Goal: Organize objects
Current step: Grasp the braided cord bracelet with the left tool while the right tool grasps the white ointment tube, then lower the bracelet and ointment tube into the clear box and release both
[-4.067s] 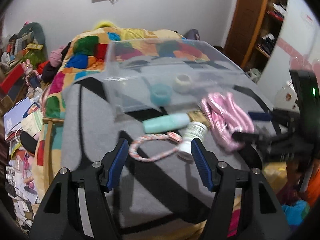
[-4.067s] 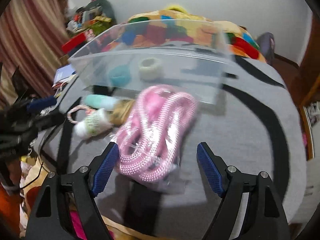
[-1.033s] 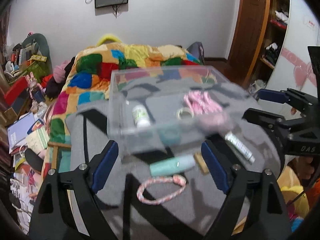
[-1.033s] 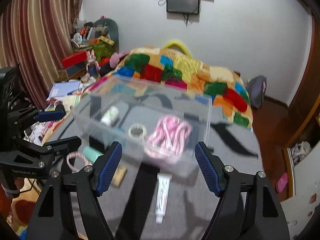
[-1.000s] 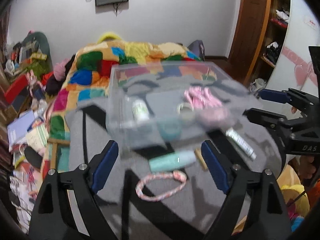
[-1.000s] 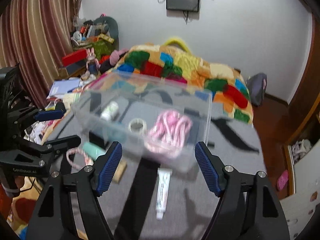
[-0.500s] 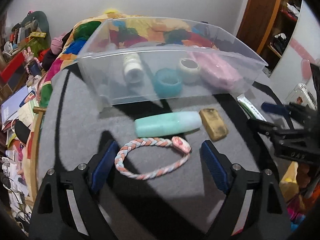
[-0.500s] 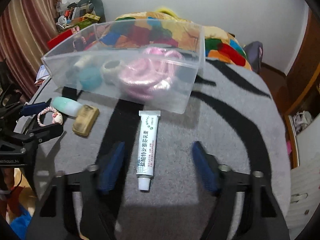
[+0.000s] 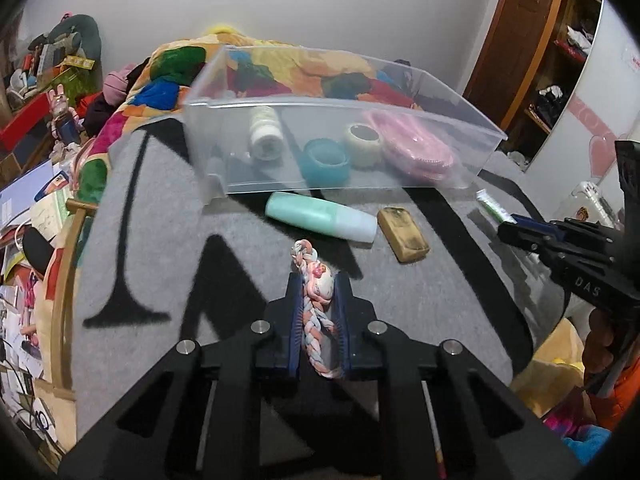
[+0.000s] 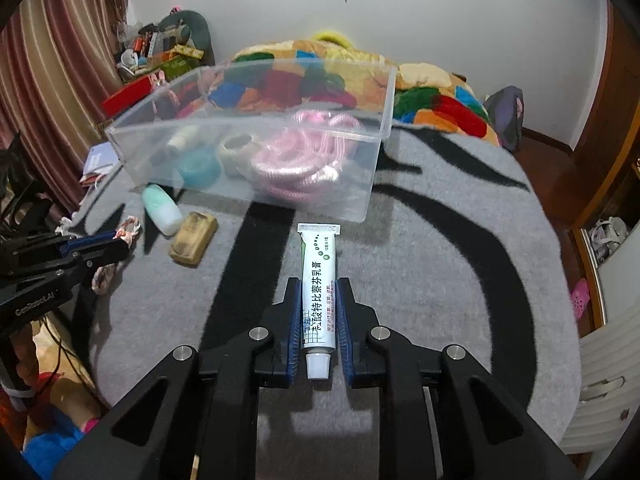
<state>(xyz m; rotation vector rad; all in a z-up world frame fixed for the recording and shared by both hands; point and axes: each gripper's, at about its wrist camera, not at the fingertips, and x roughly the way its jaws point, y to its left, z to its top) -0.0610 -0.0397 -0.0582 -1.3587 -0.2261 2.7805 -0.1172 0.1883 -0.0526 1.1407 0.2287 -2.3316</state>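
Two things were held at once: a braided cord (image 9: 316, 312) was pinched between the pads of the left gripper (image 9: 318, 300), and a white ointment tube (image 10: 319, 292) was clamped by the right gripper (image 10: 319, 304), cap end toward the camera and crimped end pointing ahead. Both seemed to be resting on or barely above the grey mat (image 10: 440, 260).

Trouble could be expected mostly from the cord: it was soft and limp, with its knotted end left loose ahead of the pads, so it might be snagged on the near wall of the clear bin (image 9: 340, 168) or slid out of the grip during a lift. The tube was smooth and squashable; by too hard a squeeze it could be dented or slipped sideways.

The bin stood ahead of both grippers, with a pink rope (image 10: 304, 160), two tape rolls and a small bottle (image 9: 264, 132) already inside. Between bin and left gripper, a mint bottle (image 9: 320, 220) and a brown block (image 9: 404, 234) were left lying on the mat.
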